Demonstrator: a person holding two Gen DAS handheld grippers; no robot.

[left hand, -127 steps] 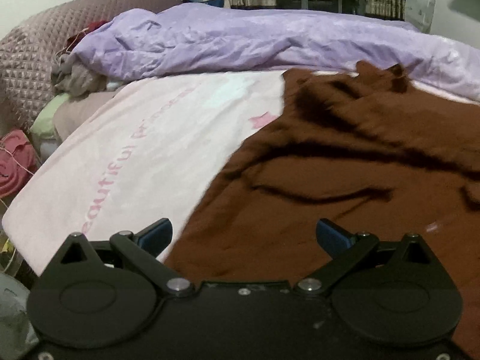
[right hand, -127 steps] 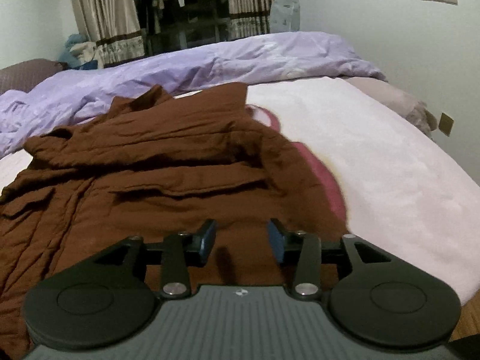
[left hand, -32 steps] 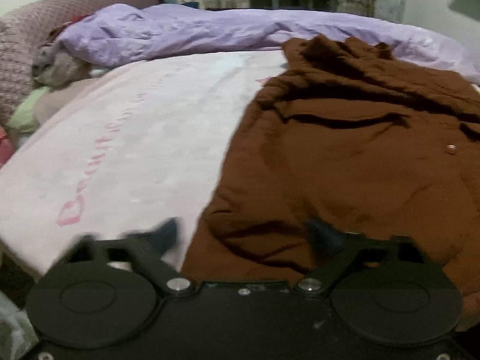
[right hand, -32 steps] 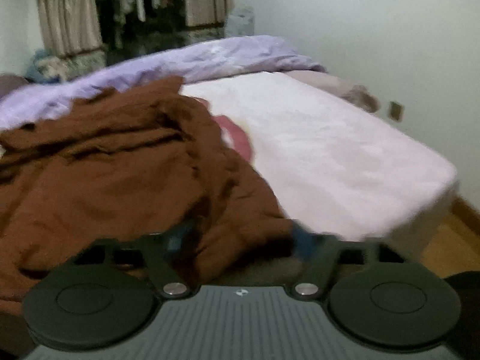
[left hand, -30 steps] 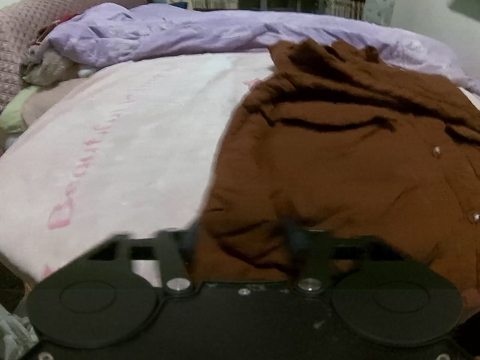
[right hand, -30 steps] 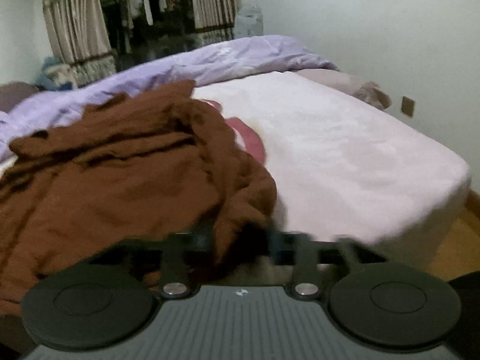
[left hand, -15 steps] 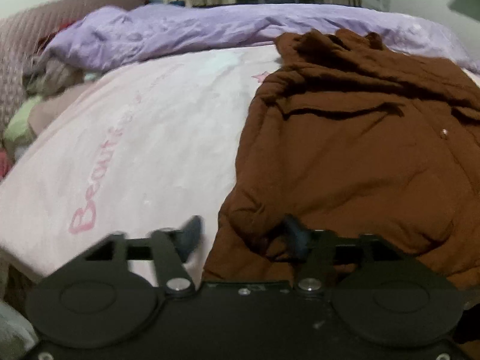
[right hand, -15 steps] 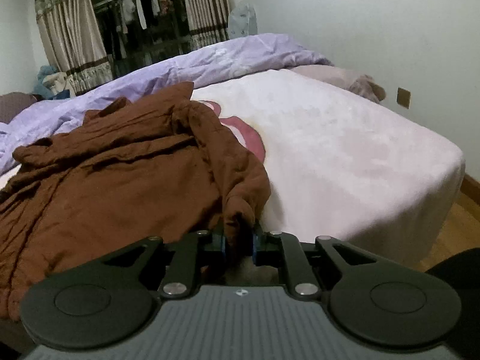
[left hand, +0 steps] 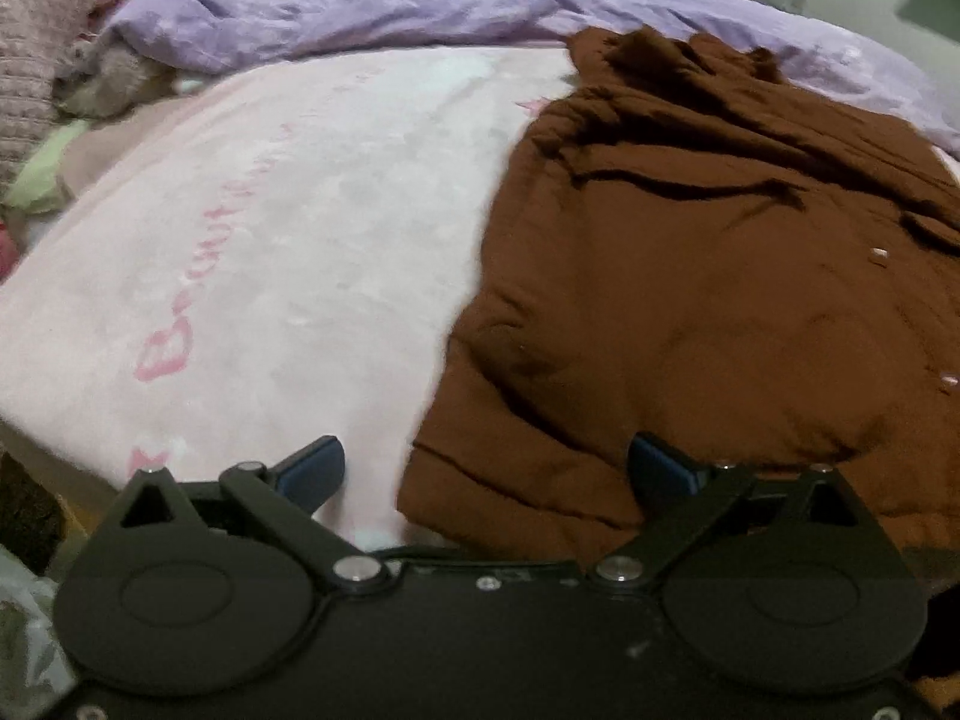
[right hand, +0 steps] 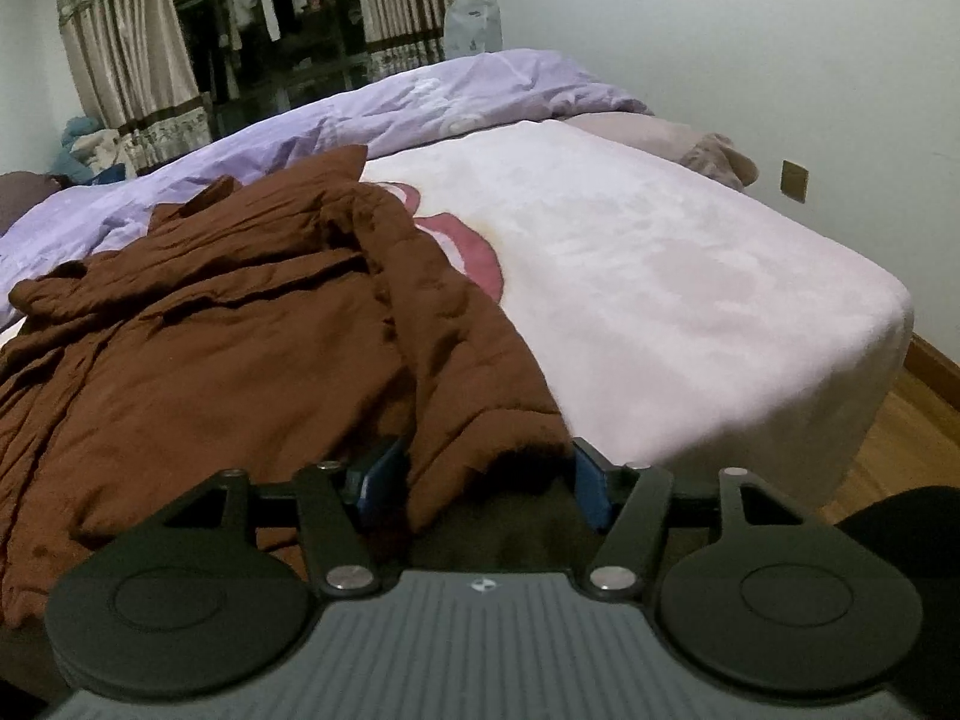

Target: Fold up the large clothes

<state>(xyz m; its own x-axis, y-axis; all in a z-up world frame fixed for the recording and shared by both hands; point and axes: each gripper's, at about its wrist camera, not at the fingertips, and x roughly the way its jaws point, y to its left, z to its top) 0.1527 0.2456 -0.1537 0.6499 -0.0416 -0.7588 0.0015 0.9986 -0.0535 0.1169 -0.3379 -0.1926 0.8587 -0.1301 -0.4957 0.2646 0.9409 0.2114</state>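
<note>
A large brown padded coat (left hand: 708, 276) lies spread and rumpled on the pink bed blanket (left hand: 288, 228). It also shows in the right wrist view (right hand: 240, 348). My left gripper (left hand: 486, 465) is open wide over the coat's near left hem corner, its fingers apart from the cloth. My right gripper (right hand: 480, 480) is open, and the coat's near right hem corner hangs loosely between its blue fingers (right hand: 378, 480).
A purple duvet (left hand: 420, 6) is bunched along the far side of the bed. A quilted headboard and pillows (left hand: 54, 96) lie at the left. The bed's right corner (right hand: 888, 312) drops to a wooden floor (right hand: 888, 450). Curtains and hanging clothes (right hand: 240, 42) stand behind.
Both grippers have opened. The right gripper was shut on the coat's hem corner half a second ago and has let it go. The left fingers have spread wide.
</note>
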